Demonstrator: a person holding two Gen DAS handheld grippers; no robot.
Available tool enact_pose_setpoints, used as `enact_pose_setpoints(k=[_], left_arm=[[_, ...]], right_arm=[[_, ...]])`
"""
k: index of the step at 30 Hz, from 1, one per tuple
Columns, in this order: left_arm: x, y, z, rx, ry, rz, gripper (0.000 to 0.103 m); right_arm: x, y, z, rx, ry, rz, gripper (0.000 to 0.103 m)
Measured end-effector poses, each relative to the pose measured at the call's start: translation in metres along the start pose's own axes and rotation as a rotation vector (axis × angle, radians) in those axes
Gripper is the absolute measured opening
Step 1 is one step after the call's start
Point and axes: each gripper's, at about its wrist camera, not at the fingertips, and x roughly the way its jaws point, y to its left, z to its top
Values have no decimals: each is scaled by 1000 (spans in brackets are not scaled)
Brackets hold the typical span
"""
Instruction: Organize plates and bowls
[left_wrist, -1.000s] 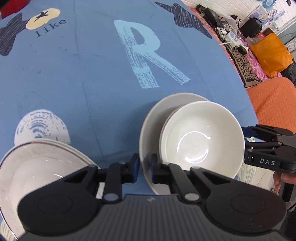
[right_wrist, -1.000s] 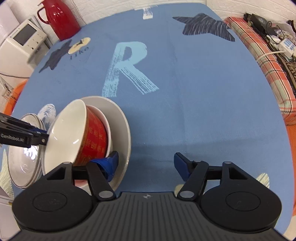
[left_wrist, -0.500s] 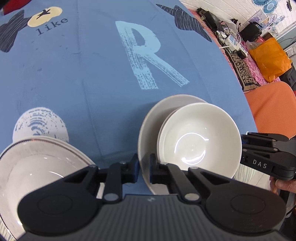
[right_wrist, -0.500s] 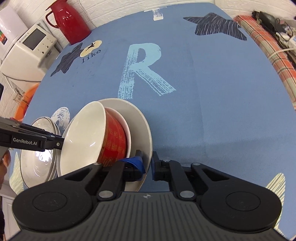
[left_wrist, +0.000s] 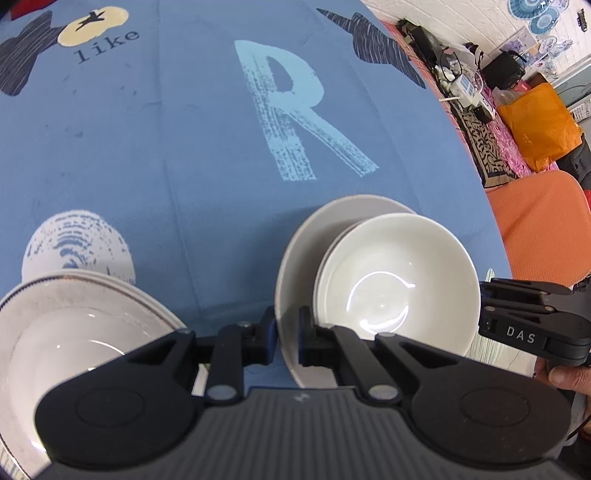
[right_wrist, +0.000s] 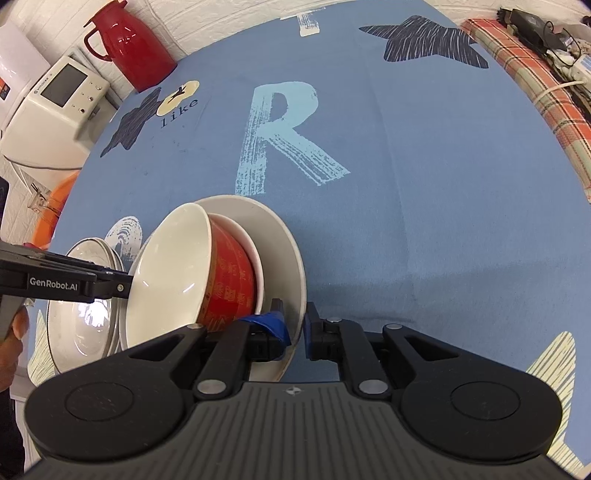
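Observation:
A white plate (left_wrist: 299, 236) lies on the blue tablecloth (left_wrist: 184, 147) and carries a bowl, white inside (left_wrist: 399, 280) and red outside (right_wrist: 229, 280), nested in a shallower white dish. My left gripper (left_wrist: 288, 332) is shut on the plate's near rim in the left wrist view. My right gripper (right_wrist: 295, 328) is shut on the opposite rim of the plate (right_wrist: 284, 251). Each gripper also shows in the other's view: the right gripper (left_wrist: 484, 302) beside the bowl, the left gripper (right_wrist: 127, 284) behind it. A second stack of silver-rimmed dishes (left_wrist: 74, 325) sits just left.
A red thermos (right_wrist: 129, 44) and a white appliance (right_wrist: 55, 107) stand beyond the table's far left corner. An orange chair (left_wrist: 539, 229) and an orange bag (left_wrist: 535, 125) are to the right. A plaid cloth with cables (right_wrist: 535, 74) lines the right edge.
The right gripper's jaws, wide open a second ago, have come together on the plate's rim. The left gripper has kept its grip and place.

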Motion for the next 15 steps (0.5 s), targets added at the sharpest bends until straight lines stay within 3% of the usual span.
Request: enact_pose_setpoints(k=[15], left_arm=[[-3, 2, 15, -19, 9, 37, 0]], right_arm=[[2, 4, 6, 44, 37, 13, 0]])
